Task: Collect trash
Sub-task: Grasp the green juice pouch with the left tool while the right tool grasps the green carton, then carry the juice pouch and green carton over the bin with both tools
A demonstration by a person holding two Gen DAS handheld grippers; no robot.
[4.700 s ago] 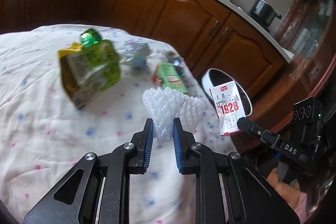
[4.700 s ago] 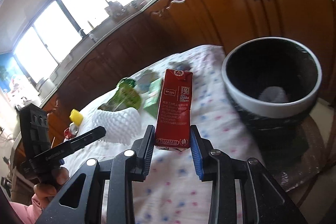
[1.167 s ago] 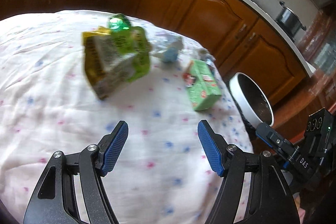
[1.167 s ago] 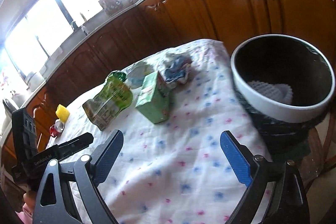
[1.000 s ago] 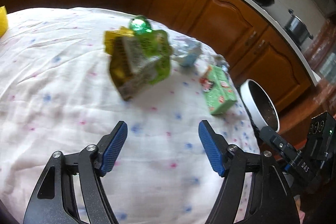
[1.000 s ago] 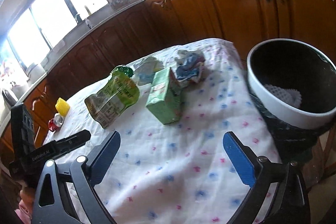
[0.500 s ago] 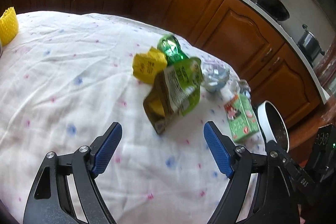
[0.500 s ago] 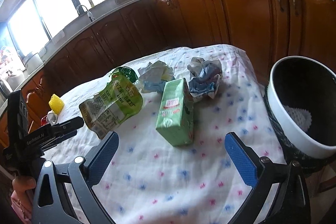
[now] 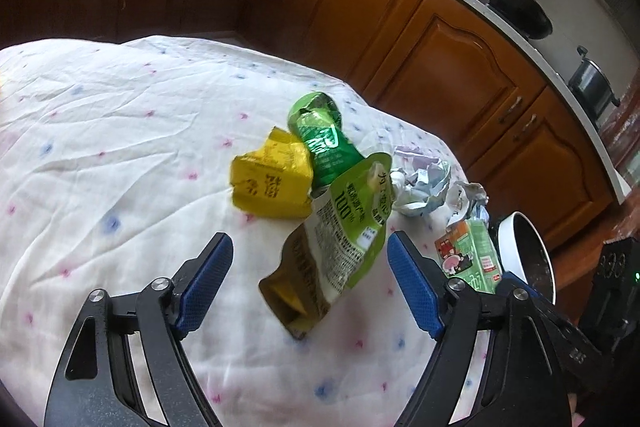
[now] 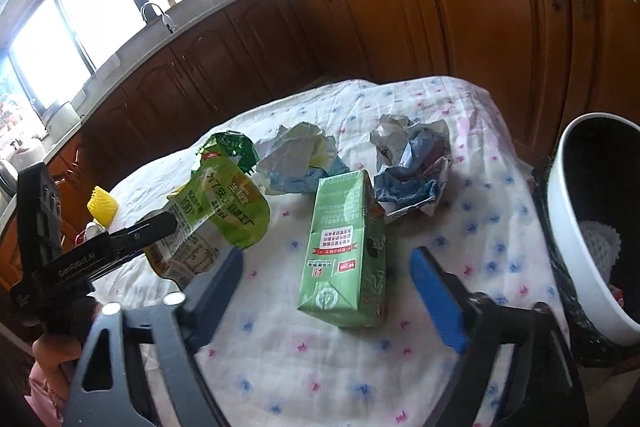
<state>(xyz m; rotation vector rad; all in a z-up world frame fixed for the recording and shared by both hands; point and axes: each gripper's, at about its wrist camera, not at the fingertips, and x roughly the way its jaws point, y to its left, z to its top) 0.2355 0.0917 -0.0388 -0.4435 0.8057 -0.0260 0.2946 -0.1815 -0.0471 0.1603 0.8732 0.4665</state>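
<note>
My left gripper [image 9: 308, 283] is open and empty, its blue pads either side of a green drink pouch [image 9: 332, 247] lying on the cloth. A yellow wrapper [image 9: 270, 183] and a dark green packet [image 9: 320, 135] lie just beyond it. My right gripper [image 10: 326, 287] is open and empty, with a green carton [image 10: 344, 251] lying between its pads. The pouch [image 10: 216, 215] shows at the left there. Two crumpled papers [image 10: 298, 157] [image 10: 408, 167] lie behind the carton. The white-rimmed trash bin [image 10: 576, 235] stands at the table's right edge, with white foam net [image 10: 600, 243] inside.
The table wears a white dotted cloth [image 9: 100, 147]. Wooden kitchen cabinets [image 9: 420, 47] run behind it. A yellow foam net [image 10: 102, 207] sits at the far left edge of the table. The left gripper's body [image 10: 92, 255] crosses the right wrist view's left side.
Both grippers let go of the foam net and red carton, which went into the bin, then opened wide. Since then the left has closed in on the pouch, the right on the green carton.
</note>
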